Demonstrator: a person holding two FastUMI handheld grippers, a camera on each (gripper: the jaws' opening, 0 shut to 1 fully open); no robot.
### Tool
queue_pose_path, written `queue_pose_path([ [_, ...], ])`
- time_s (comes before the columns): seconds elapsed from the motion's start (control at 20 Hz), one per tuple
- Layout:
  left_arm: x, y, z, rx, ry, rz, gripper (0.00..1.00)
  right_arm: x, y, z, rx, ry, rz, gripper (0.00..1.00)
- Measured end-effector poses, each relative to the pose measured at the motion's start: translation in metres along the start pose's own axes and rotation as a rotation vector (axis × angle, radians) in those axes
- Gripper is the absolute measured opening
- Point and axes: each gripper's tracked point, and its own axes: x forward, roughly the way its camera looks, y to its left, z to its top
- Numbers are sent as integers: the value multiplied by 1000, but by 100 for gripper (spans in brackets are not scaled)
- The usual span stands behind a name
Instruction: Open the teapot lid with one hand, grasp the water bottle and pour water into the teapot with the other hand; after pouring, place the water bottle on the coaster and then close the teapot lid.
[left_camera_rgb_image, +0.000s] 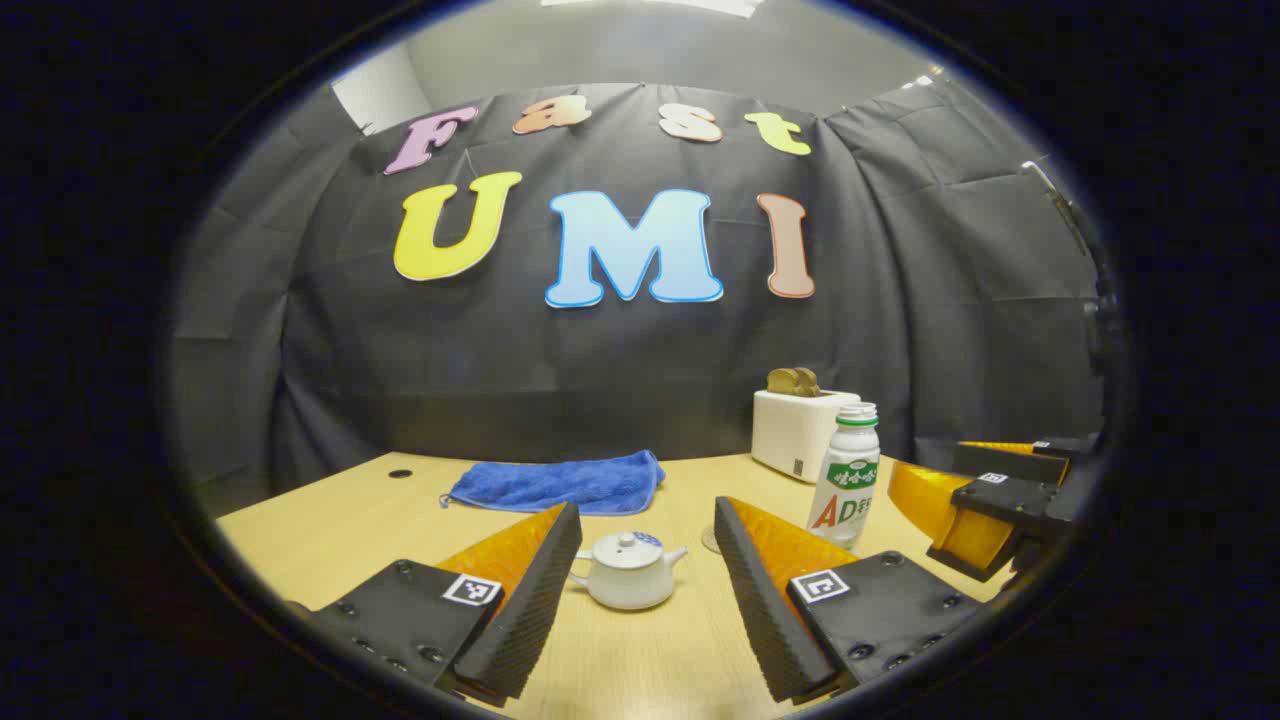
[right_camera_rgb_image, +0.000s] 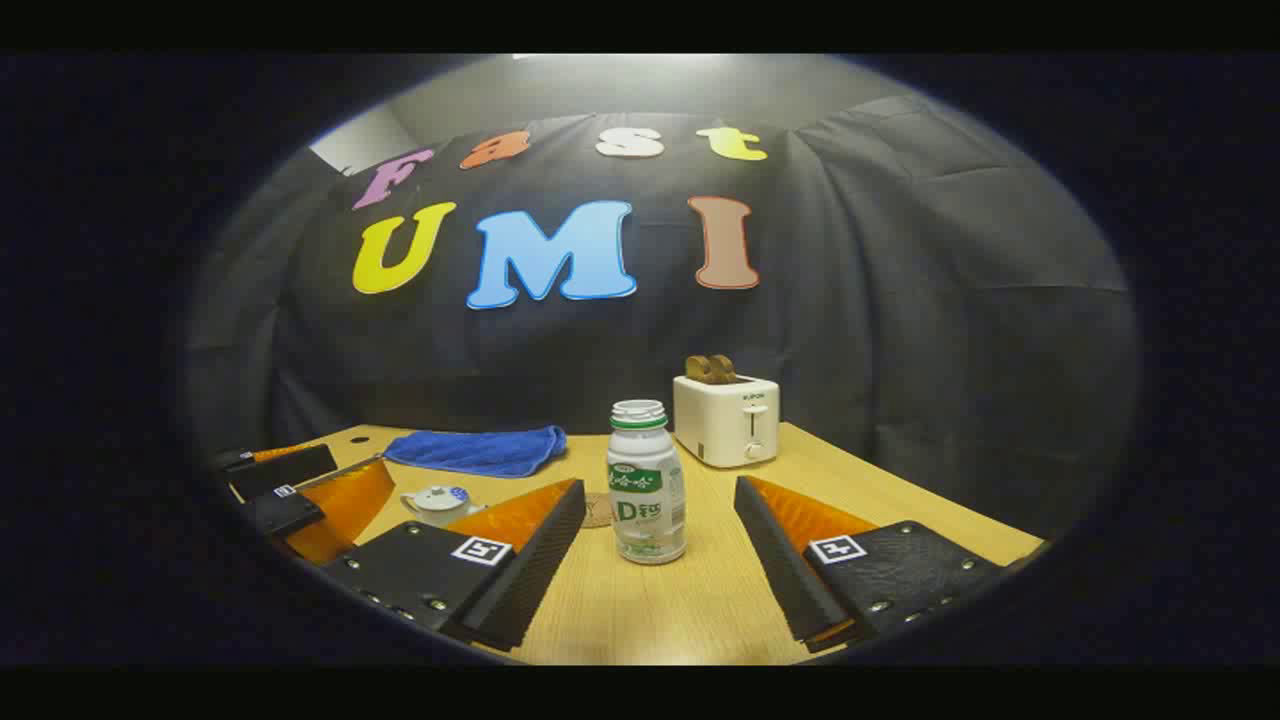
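So far nothing is held: our left gripper (left_camera_rgb_image: 640, 590) has its fingers spread wide, and the teapot (left_camera_rgb_image: 628, 570) sits straight ahead between them, lid (left_camera_rgb_image: 628, 548) still on, spout toward our right. Our right gripper (right_camera_rgb_image: 660, 580) is likewise spread apart, with the water bottle (right_camera_rgb_image: 646, 482) standing upright dead ahead of it, cap off as far as we can tell. Both stand on the worktop (right_camera_rgb_image: 700, 610) toward its near edge, bottle right of teapot, the coaster (right_camera_rgb_image: 597, 510) just behind the bottle. We judge each hand already faces its own target: left for the lid, right for the bottle.
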Motion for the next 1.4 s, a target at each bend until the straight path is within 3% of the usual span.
queue_pose_path([
  [0.05, 1, 0, 0, -3, 1, -2, 86, 0, 0, 1, -2, -1, 0, 79],
  [0.1, 2, 0, 0, -5, 3, -2, 86, 0, 1, 0, -6, -1, 1, 92],
  [0.2, 4, 1, -1, -3, 8, -2, 90, 0, 3, 0, -6, -2, 7, 92],
  [0.4, 2, 3, -5, -3, 16, 0, 86, 0, 4, -1, -1, 1, 7, 92],
  [0.45, 2, 4, -5, -5, 17, -2, 90, 0, 3, -1, 0, 2, 7, 93],
  [0.5, 1, 4, -6, -4, 19, -1, 86, 0, 4, -2, 1, 4, 7, 92],
  [0.7, 3, 4, -13, -1, 36, 0, 90, -1, 4, -5, 0, 12, 3, 93],
  [0.75, 4, 5, -16, 0, 44, 2, 86, -2, 3, -5, 1, 14, 2, 93],
  [0.8, 7, 6, -21, 2, 54, 5, 94, -1, 3, -6, 3, 15, 2, 93],
  [0.9, 17, 8, -27, 2, 65, 8, 94, -1, 3, -7, 4, 17, 3, 93],
  [1.0, 32, 11, -32, -2, 79, 13, 84, -1, 3, -9, 2, 20, 4, 92],
  [1.1, 51, 14, -40, -14, 104, 14, 87, -1, 1, -12, 1, 25, 2, 92],
  [1.2, 68, 19, -48, -25, 129, 22, 80, -2, -1, -13, 0, 29, -3, 92],
  [1.25, 75, 22, -51, -24, 142, 29, 84, -1, -2, -14, -1, 32, -5, 92],
  [1.3, 84, 24, -54, -21, 154, 35, 77, -1, -4, -16, -1, 35, -8, 92],
  [1.35, 91, 26, -56, -19, 162, 40, 79, -1, -5, -17, 0, 38, -9, 92],
  [1.4, 98, 27, -57, -16, 168, 44, 73, 0, -6, -18, 0, 40, -12, 93],
])
